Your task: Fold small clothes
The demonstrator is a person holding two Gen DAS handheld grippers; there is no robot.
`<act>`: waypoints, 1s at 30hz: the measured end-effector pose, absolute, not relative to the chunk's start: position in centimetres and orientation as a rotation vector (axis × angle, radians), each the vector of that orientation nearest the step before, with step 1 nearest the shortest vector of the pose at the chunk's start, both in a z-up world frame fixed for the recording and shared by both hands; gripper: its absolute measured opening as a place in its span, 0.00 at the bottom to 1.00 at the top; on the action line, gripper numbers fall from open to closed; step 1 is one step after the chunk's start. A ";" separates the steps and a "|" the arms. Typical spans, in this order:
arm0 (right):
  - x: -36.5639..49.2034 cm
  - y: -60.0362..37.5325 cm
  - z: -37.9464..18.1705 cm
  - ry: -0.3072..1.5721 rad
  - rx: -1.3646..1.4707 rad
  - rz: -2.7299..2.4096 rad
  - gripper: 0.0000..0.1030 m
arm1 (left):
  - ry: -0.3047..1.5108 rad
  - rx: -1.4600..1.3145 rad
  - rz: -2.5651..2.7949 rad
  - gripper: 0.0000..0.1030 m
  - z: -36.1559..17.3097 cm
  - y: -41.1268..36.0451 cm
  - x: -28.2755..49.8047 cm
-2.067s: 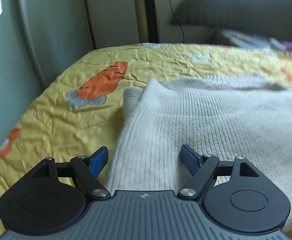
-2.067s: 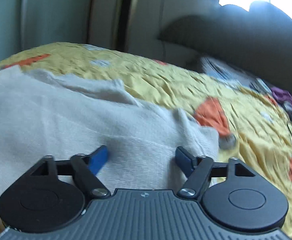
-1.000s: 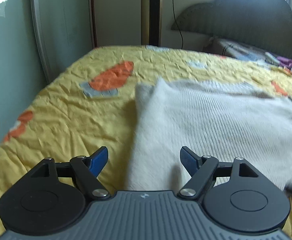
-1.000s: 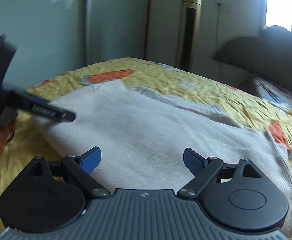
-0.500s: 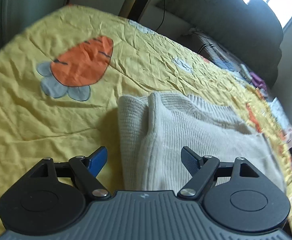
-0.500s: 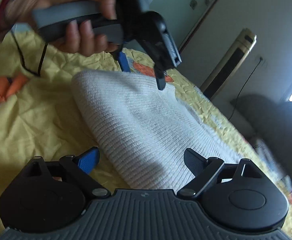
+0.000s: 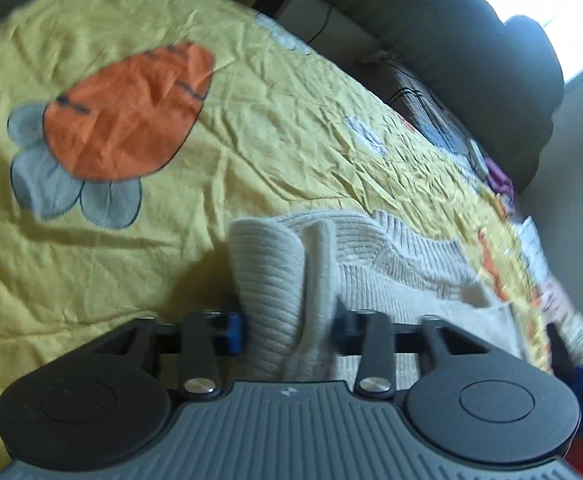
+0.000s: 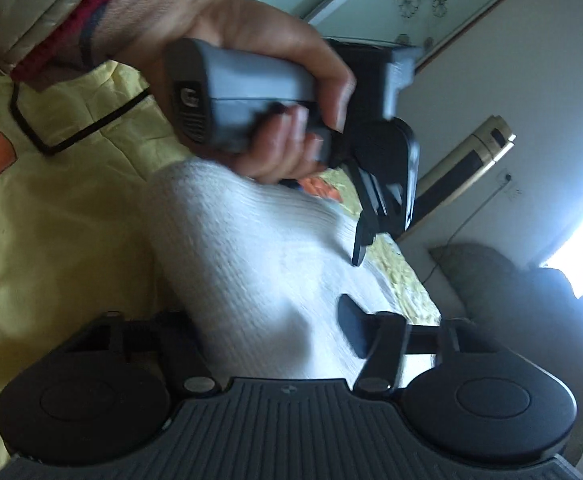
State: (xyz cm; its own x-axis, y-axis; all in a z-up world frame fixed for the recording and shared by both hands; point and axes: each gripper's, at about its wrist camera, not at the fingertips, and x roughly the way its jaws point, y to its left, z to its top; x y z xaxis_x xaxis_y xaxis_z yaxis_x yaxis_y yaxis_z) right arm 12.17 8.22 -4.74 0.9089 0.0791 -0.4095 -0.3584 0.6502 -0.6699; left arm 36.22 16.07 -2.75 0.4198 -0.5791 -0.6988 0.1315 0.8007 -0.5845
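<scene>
A cream ribbed knit sweater [image 7: 371, 264] lies on the yellow bedspread [image 7: 251, 132]. My left gripper [image 7: 287, 330] is shut on a bunched fold at the sweater's left edge, blue pads pressed into the knit. In the right wrist view the sweater [image 8: 251, 264] fills the middle. My right gripper [image 8: 267, 332] has the knit between its fingers, with the right finger [image 8: 351, 328] still standing off the cloth; its left finger is hidden behind the fabric. The left gripper [image 8: 365, 240], held in a hand, also shows above the sweater in the right wrist view.
The bedspread has an orange carrot print [image 7: 127, 112]. A dark headboard [image 7: 471, 60] and clutter [image 7: 499, 180] sit at the bed's far end. A gold-and-black tower unit [image 8: 463, 172] stands by the wall. A black cable [image 8: 71, 128] trails over the bed.
My left gripper has closed from open onto the sweater's folded edge. My right gripper has narrowed around the sweater. The hand holding the left gripper has moved nearer in the right wrist view.
</scene>
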 end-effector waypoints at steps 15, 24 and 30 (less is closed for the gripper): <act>11.2 4.6 -1.7 0.270 -0.607 0.340 0.16 | 0.974 -0.514 -0.360 0.20 3.7 13.8 33.3; 8.5 -2.6 2.4 0.211 -0.333 0.293 0.15 | 0.902 -0.536 -0.307 0.20 8.9 8.9 31.2; 7.7 -7.3 3.4 0.195 -0.220 0.235 0.14 | 0.859 -0.500 -0.318 0.20 11.0 4.4 30.0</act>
State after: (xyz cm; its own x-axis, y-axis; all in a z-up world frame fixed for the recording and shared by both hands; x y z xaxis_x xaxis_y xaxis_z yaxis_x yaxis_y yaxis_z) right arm 7.71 -7.35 3.40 0.9539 0.2086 -0.2157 -0.2509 0.9488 -0.1920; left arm 29.98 4.35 11.03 0.6171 -0.4593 -0.6389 0.0673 0.8398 -0.5387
